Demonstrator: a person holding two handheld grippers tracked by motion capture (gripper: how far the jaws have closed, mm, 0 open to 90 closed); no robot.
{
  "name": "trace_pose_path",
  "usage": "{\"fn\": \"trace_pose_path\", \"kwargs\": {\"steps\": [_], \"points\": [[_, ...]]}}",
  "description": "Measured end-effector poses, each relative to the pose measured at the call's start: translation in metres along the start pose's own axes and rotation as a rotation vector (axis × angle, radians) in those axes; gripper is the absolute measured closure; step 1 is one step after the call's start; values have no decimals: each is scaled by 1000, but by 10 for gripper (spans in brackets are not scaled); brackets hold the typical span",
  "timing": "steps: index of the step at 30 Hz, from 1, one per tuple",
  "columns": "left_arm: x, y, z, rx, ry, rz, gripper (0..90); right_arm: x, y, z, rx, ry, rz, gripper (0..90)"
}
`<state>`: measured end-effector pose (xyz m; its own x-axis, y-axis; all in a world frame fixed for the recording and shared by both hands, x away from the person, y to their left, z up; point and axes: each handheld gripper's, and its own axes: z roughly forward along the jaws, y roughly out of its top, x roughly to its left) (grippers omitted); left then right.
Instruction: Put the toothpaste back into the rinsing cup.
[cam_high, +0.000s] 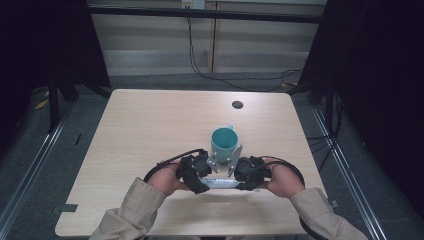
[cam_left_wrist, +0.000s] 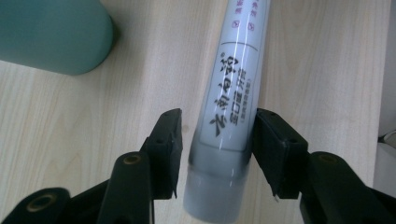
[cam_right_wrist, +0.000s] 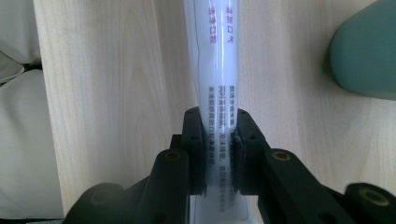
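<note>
Near the front edge of the table (cam_high: 125, 125), just right of its middle, both hands have met over one white tube (cam_high: 220, 182), which lies crosswise between them. On the right, the right gripper (cam_high: 248, 175) is clamped on the flat crimped end of the tube (cam_right_wrist: 219, 135): its jaws squeeze the tube thin between the pads, and the printed text runs up and away from them. On the left, the left gripper (cam_high: 196, 176) has the cap end of the tube (cam_left_wrist: 224, 135) between its jaws. They stand apart, a sliver of gap showing on each side of the tube, so no pinch there. No earlier look to compare, so that is how they stand. The grey cap (cam_left_wrist: 212, 196) sits nearest that camera, with the black lettering climbing the label beyond it. Just behind the grippers, toward the middle of the table, a teal cup (cam_high: 224, 144) stands upright, close to the tube. Farther back, near the far edge, a small dark round hole (cam_high: 237, 104) sits in the tabletop.
</note>
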<state>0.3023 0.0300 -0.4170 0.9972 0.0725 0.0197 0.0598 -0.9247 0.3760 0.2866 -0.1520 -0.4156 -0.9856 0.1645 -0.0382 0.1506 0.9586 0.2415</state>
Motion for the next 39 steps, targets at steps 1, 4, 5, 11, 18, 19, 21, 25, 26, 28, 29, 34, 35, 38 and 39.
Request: {"fn": "trace_pose_path", "kwargs": {"steps": [1, 4, 5, 11, 18, 19, 21, 25, 26, 28, 29, 34, 35, 38, 39], "points": [[0, 1, 1, 0, -11, -1, 574, 0, 1, -2, 6, -5, 2, 777], [-1, 2, 2, 1, -9, 9, 585, 0, 2, -2, 11, -7, -4, 776], [-1, 2, 2, 11, -13, 11, 589, 0, 2, -2, 14, -10, -7, 775], [-1, 3, 3, -28, -25, -14, 585, 2, 5, -4, -2, -9, -16, 775], [-7, 2, 1, -16, -42, 16, 671, 3, 5, -3, -15, -11, -36, 763], [-8, 2, 2, -21, -43, 11, 687, 3, 4, -2, -15, 0, -38, 755], [-10, 3, 1, -12, -16, 23, 694, 4, 4, -2, -14, -6, -36, 749], [-10, 0, -4, -29, 3, 30, 710, 2, 2, -3, -49, -27, -7, 714], [-10, -1, -5, -45, 11, 24, 712, 1, 1, -4, -63, -23, -4, 701], [-11, -3, -7, -50, 41, 37, 719, 0, 0, -8, -91, -28, 30, 669], [-10, -4, -7, -54, 33, 10, 724, -2, -2, -10, -110, -42, 36, 564], [-8, -8, -12, -76, 44, -12, 726, -5, -9, -12, -139, -65, 88, 425], [-7, -9, -13, -81, 42, -16, 726, -8, -14, -13, -167, -67, 110, 365], [-5, -13, -14, -79, 48, -35, 727, -11, -24, -16, -218, -86, 167, 310], [-4, -14, -15, -77, 49, -36, 727, -11, -24, -16, -218, -86, 167, 310]]}}
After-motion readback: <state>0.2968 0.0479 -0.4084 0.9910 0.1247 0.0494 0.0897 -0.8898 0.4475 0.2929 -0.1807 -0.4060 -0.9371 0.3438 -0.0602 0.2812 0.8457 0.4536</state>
